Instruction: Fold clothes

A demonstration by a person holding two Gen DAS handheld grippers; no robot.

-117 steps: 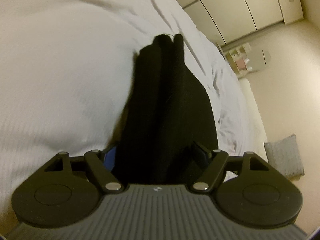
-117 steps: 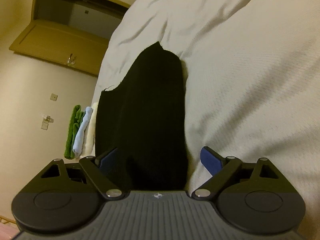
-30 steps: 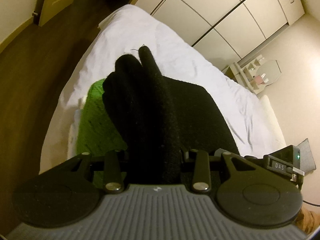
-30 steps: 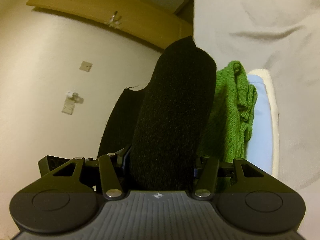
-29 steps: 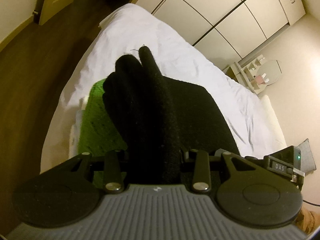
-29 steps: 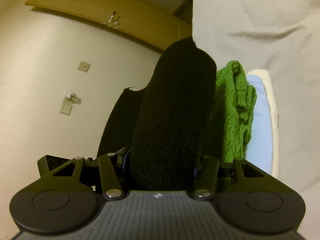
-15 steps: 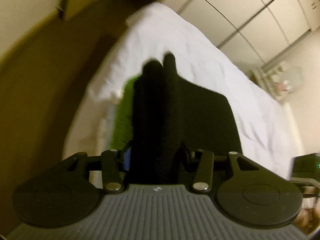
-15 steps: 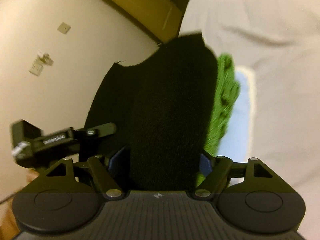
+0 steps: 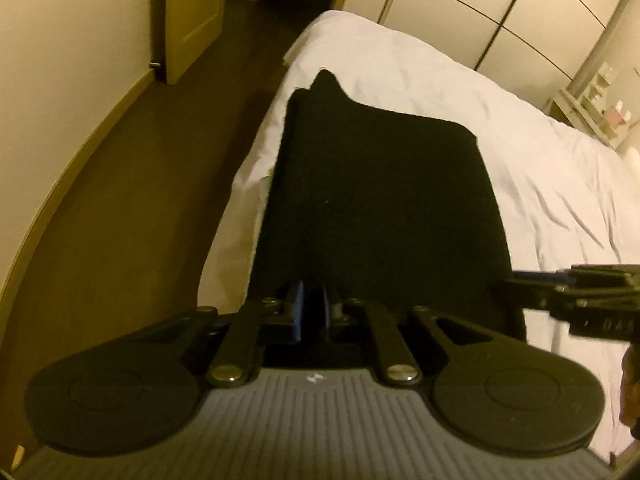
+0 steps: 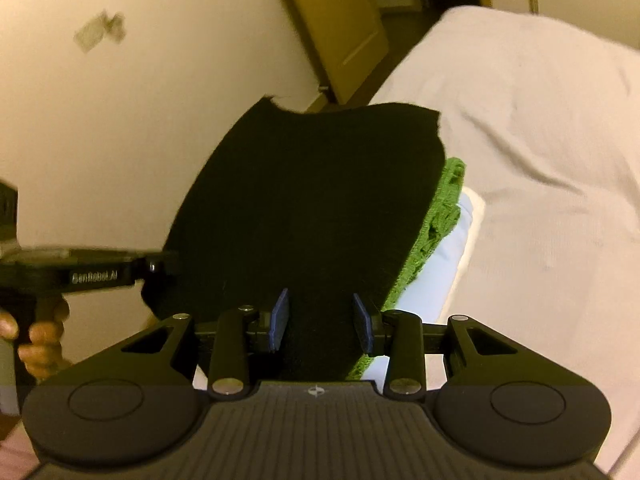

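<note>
A folded black garment lies flat on a stack at the edge of the white bed. In the right wrist view the black garment covers a green knit, with a light blue piece under that. My left gripper is shut at the garment's near edge; its blue pads nearly meet with only a thin dark gap. My right gripper hovers over the near edge, its jaws closing, the pads apart and not pressing the cloth seen between them. Each gripper shows in the other's view: right gripper, left gripper.
Dark wooden floor runs along the left of the bed, with a door beyond it. Wardrobe doors and a small shelf stand behind the bed. A hand holds the left gripper's handle near a cream wall.
The black garment, held up in both grippers a second ago, now lies flat over the green knit. Both grippers have let go and drawn back; the left jaws have come together.
</note>
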